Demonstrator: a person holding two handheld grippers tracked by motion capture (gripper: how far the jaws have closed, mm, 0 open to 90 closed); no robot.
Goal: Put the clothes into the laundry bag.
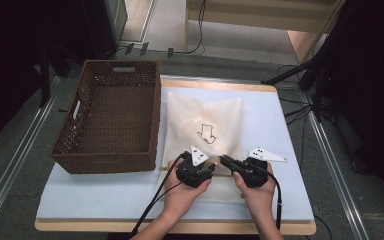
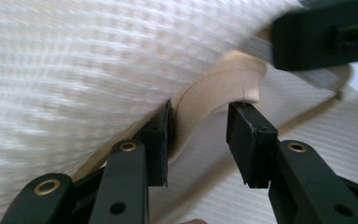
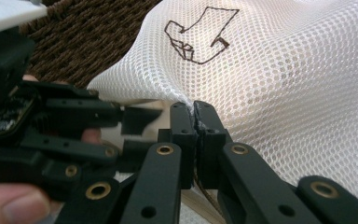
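Mesh bag [image 1: 205,122] on table [image 1: 280,130]: I am pinching it in the clenched right hand-held gripper [image 3: 195,122]. Left hand-held gripper [image 2: 198,135], released, is straddling the beige hem [image 2: 214,88]; next, I judge, closing there.

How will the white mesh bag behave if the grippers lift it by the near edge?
The mesh bag will probably sag; its open-weave fabric already bulges and folds. It looks light, being thin and see-through. The beige band at its edge may give firmer hold.

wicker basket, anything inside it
The wicker basket looks empty: bare woven floor and walls. The strip of floor behind its near wall is hidden.
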